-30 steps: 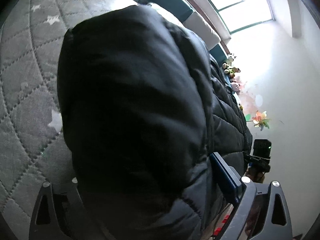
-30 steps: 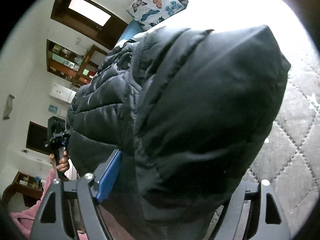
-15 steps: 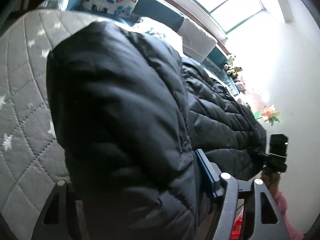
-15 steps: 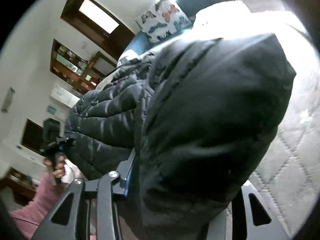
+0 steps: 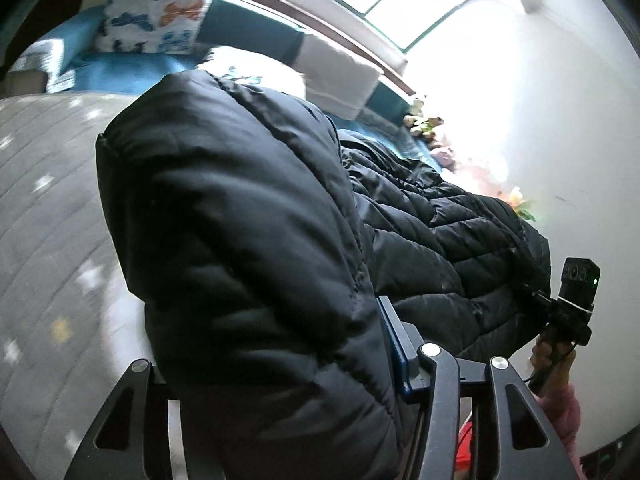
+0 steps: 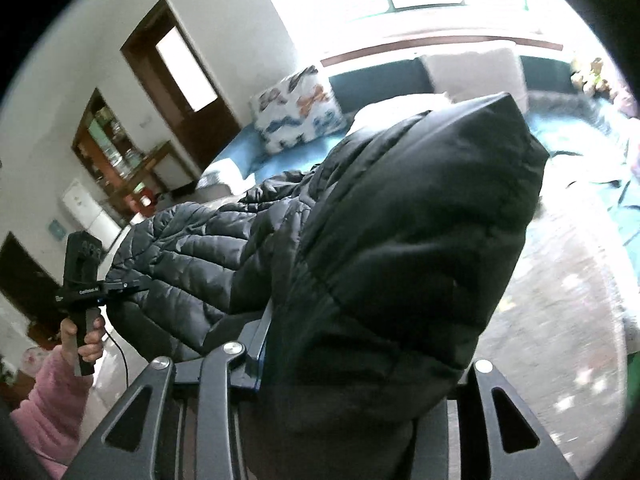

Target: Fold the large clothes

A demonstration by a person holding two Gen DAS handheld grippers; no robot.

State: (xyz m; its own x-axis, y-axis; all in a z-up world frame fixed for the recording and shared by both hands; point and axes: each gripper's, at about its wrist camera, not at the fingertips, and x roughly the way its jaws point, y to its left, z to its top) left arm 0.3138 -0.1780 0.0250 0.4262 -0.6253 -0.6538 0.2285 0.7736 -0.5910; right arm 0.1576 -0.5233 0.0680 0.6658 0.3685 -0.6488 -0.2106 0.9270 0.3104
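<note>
Both sets of jaws are closing on the black puffer jacket, which bulges between the fingers of the left gripper and the right gripper – each clamps one end, the quilted body slung between them. A second ago the jaws stood wider and the jacket lay lower on the grey quilted bed; now it is lifted, showing more of the butterfly pillow.
</note>
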